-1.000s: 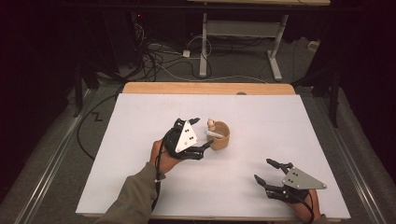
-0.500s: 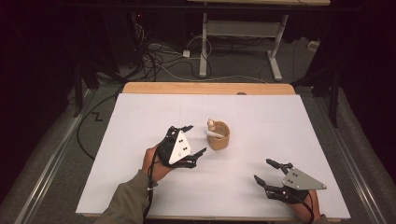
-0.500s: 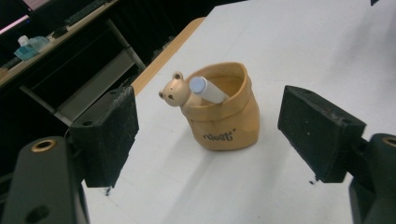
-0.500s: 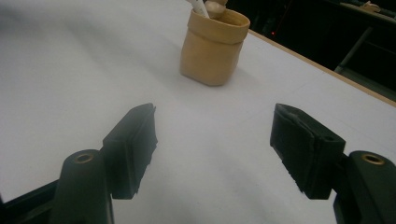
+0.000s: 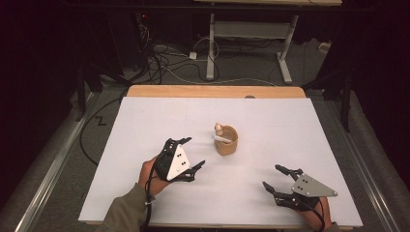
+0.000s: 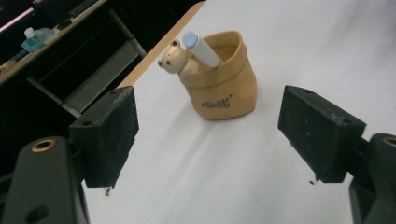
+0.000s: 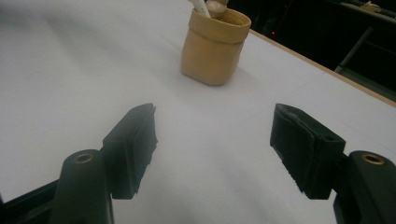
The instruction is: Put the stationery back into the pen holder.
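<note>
Both grippers (image 5: 191,153) (image 5: 276,177) gape, released; the soft pouch (image 6: 223,81) looks light and crushable, best pinched at its rolled rim.

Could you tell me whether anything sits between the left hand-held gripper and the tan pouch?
Nothing visible does: bare white table lies between the open left hand-held gripper and the tan pouch.

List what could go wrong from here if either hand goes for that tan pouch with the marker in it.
1. The tan pouch looks soft and stands free on the white table, so a squeeze or nudge from the open left tongs may crumple or tip it.
2. The white marker leans out over the rim beside the bear figure; a bump could flick either out.
3. The right tongs approach low, so they might shove the pouch.
</note>
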`<action>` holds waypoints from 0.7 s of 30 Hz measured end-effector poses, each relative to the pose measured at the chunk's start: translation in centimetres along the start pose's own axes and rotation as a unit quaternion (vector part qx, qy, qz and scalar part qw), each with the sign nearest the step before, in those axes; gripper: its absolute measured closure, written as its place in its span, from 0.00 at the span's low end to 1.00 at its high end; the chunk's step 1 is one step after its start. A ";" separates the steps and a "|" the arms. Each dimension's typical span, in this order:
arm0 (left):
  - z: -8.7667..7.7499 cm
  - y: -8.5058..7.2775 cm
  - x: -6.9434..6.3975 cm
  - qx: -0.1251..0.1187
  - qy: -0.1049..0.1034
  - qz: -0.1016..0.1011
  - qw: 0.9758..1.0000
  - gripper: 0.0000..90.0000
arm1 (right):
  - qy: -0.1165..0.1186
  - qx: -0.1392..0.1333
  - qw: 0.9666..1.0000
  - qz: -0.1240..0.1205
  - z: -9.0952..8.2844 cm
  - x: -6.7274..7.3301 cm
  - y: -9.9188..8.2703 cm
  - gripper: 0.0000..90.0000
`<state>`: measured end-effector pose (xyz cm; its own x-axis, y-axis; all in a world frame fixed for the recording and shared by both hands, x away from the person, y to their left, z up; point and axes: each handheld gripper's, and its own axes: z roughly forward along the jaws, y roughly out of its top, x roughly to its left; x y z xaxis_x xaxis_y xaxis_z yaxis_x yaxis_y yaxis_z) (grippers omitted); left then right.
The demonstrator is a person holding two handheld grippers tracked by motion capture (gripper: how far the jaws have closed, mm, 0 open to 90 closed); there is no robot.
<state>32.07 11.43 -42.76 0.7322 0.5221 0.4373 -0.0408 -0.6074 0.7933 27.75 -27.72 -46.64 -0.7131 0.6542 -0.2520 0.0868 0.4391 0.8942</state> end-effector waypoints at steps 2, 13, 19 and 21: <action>-0.2 -0.4 0.0 0.002 -0.002 -0.003 1.000 0.22 | 0.000 0.000 1.000 0.001 0.0 0.0 0.0 0.35; -1.8 -2.7 -0.3 0.018 0.008 -0.002 1.000 0.22 | 0.000 0.001 1.000 0.001 0.0 0.0 0.0 0.35; -2.6 -4.4 -0.4 0.027 0.006 -0.020 0.999 0.20 | -0.002 0.001 1.000 0.000 0.0 0.0 0.0 0.35; -2.8 -5.1 -0.5 0.032 0.007 -0.027 0.999 0.20 | -0.001 0.001 1.000 0.000 0.0 0.0 0.0 0.35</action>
<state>30.06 15.94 -45.83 0.7224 0.5638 0.4003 0.0437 -0.6150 0.7874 27.75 -27.70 -46.65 -0.7120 0.6551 -0.2528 0.0879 0.4404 0.8935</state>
